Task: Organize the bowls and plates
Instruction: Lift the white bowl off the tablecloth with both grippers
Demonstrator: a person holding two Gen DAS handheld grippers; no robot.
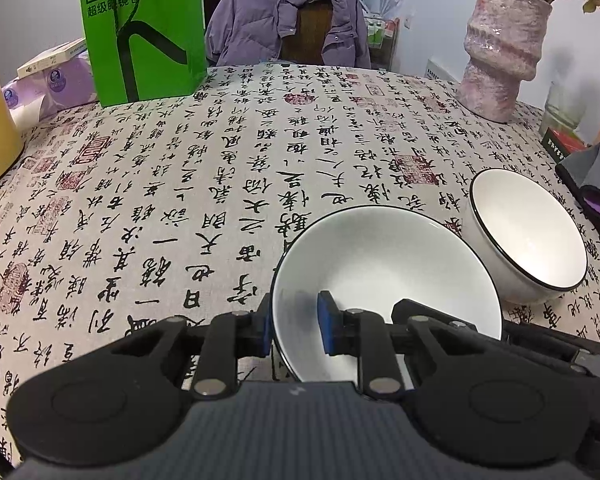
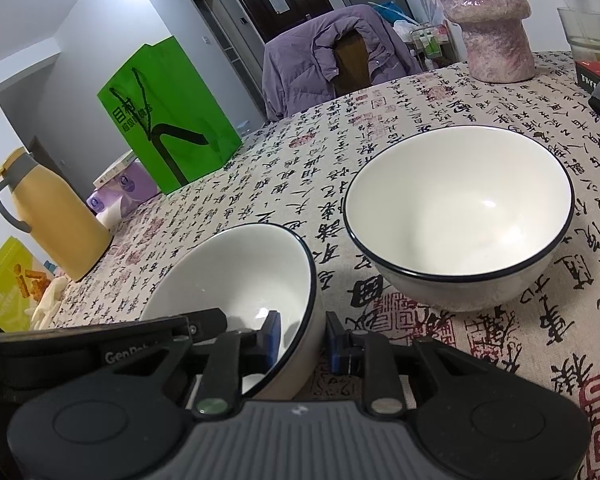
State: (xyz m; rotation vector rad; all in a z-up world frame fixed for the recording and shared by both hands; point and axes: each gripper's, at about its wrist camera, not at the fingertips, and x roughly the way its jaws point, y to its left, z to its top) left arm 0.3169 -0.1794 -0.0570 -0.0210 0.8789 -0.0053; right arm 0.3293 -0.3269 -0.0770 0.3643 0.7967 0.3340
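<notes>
A: Which step does this look like?

B: Judging by the layout, a stacking step. Two white bowls sit on the patterned tablecloth (image 1: 220, 160). The near bowl (image 1: 384, 276) is tilted, and both tools have it by the rim, on opposite sides.

A: So both are gripping?

B: It appears so. The left gripper (image 1: 294, 326) has one blue pad outside the wall and one inside, drawn in on the rim. The right gripper (image 2: 303, 340) straddles the opposite rim the same way, one pad inside, one outside, narrowed onto the wall. Whether each pad presses hard cannot be told, but neither stands wide.

A: And the other bowl?

B: The far bowl (image 2: 458, 216) stands upright just beside the near one, not touching it, closer to the pink vase (image 1: 500, 52).

A: What would the next move call for?

B: Probably lifting the held bowl level, carrying it over the far bowl and lowering it inside without knocking rims. Two grips on one rim means the hands would have to move together.

A: Do the views differ?

B: The right wrist view shows a yellow thermos jug (image 2: 48, 216) and a snack box at the table's left; the left wrist view catches only the jug's edge. Both show the green bag (image 1: 140, 28).
</notes>
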